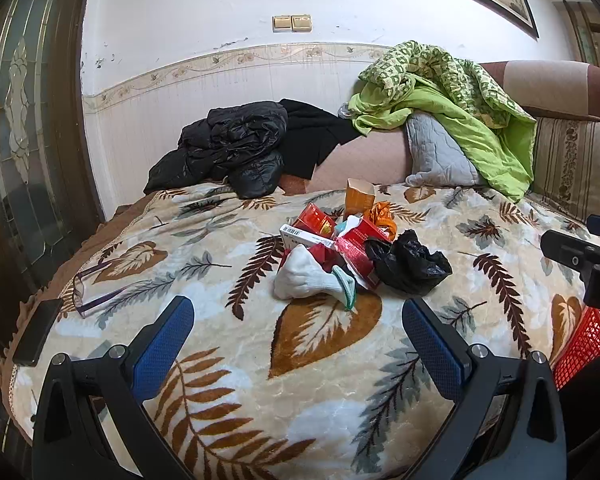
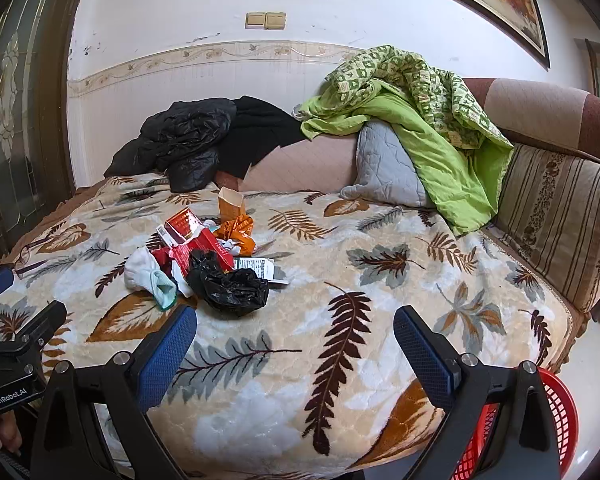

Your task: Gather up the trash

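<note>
A heap of trash lies on the leaf-patterned blanket (image 1: 320, 380): a crumpled black bag (image 1: 410, 262), a white sock (image 1: 306, 278), red cartons (image 1: 354, 242), an orange box (image 1: 359, 196) and an orange wrapper (image 1: 382, 216). The same heap shows in the right wrist view, with the black bag (image 2: 229, 284) and the sock (image 2: 145, 270) nearest. My left gripper (image 1: 297, 320) is open and empty, just short of the heap. My right gripper (image 2: 295, 330) is open and empty, to the right of the heap. A red basket (image 2: 556, 420) stands beside the bed at the lower right.
Glasses (image 1: 89, 288) and a black phone (image 1: 37, 330) lie at the bed's left edge. A black jacket (image 1: 235, 148), a grey pillow (image 1: 440, 154) and a green quilt (image 1: 460, 96) are piled at the back. A striped cushion (image 2: 556, 216) is at the right.
</note>
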{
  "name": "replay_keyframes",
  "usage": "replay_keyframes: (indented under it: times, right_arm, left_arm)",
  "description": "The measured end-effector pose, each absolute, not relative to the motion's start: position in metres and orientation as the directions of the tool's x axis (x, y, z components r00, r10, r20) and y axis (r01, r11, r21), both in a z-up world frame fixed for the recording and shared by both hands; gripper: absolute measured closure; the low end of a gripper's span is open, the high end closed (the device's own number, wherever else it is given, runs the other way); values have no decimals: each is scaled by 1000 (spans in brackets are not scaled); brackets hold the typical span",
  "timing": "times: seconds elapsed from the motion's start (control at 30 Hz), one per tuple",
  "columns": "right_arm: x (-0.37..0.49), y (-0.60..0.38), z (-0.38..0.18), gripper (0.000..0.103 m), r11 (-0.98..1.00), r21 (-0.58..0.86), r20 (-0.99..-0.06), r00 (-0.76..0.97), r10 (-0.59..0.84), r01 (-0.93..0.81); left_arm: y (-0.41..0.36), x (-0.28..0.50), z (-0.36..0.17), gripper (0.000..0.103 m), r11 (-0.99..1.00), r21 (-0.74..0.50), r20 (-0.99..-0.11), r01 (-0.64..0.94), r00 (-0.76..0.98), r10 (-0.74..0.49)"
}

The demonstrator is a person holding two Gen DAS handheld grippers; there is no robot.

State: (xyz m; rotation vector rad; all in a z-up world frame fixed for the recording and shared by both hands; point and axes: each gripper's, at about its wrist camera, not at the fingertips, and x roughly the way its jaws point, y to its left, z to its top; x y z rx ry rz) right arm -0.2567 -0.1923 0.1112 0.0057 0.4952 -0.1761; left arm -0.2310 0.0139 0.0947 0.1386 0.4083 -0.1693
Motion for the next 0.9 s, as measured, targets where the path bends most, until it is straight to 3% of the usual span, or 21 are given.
replay_keyframes:
  times: [0.9]
  right_arm:
    - [-256, -192, 111, 3, 985, -39, -479, 862, -165, 167]
  left_arm:
    - [14, -231, 94, 0, 976, 102, -407, 193, 903, -136]
